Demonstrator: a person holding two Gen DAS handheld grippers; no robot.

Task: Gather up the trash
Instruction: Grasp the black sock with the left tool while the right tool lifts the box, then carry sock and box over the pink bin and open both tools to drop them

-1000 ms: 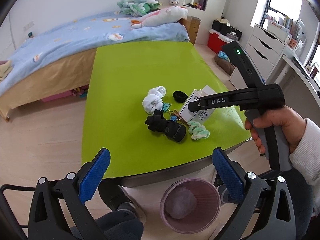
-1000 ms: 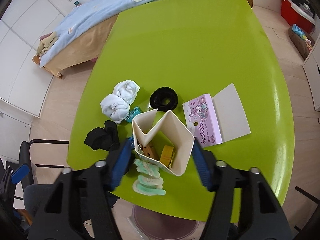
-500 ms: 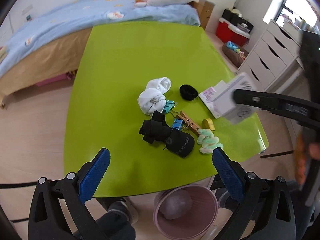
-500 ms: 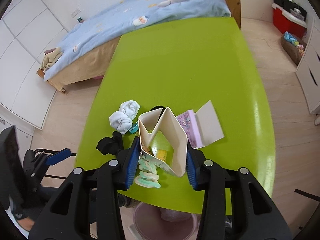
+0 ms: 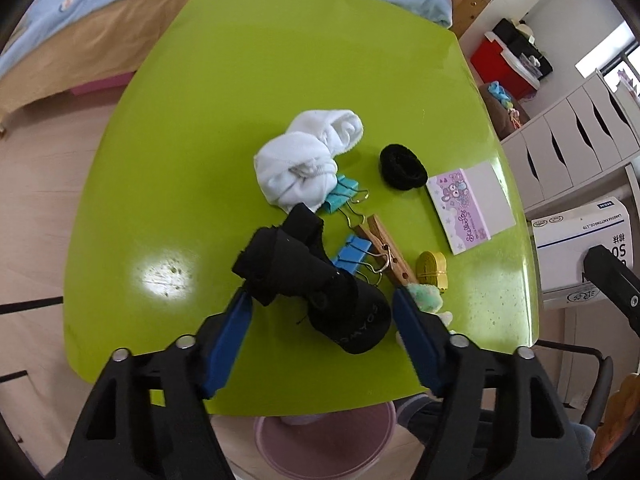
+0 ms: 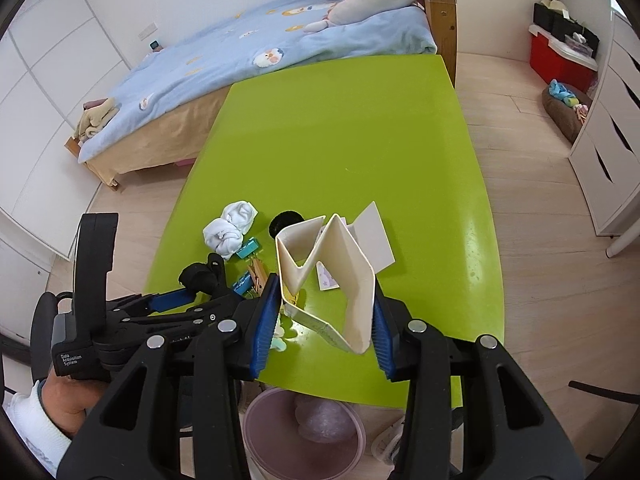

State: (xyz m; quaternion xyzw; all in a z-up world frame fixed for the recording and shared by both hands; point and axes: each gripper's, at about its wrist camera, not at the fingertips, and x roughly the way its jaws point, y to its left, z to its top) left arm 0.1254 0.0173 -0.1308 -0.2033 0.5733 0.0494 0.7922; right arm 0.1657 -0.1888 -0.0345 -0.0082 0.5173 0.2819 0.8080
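Bedroom setting, bed beyond the far end of a lime-green table [image 6: 344, 128], clutter bunched at the near edge. We hold the right gripper [image 6: 324, 320] with its pads pressed on both sides of a crumpled white carton [image 6: 328, 272], squeezed into a W-fold and lifted clear of the tabletop, open end pointing away from us. Directly below and slightly nearer us sits the pink bin [image 6: 304, 436] on the floor, tucked just under the table edge (something pale already lies in it). That is the relation that matters: the carton hangs over the table's near rim, the bin mouth just behind and beneath it, so we judge a short pull back and a drop would do it. Our left gripper [image 5: 322, 332] has its jaws apart, straddling a black rolled sock [image 5: 316, 284] without visibly closing on it. Binder clips [image 5: 352, 252], a wooden clothespin [image 5: 384, 250], a white sock [image 5: 308, 168], a black hair tie [image 5: 402, 166] and a purple notepad [image 5: 464, 208] lie further out on the table.
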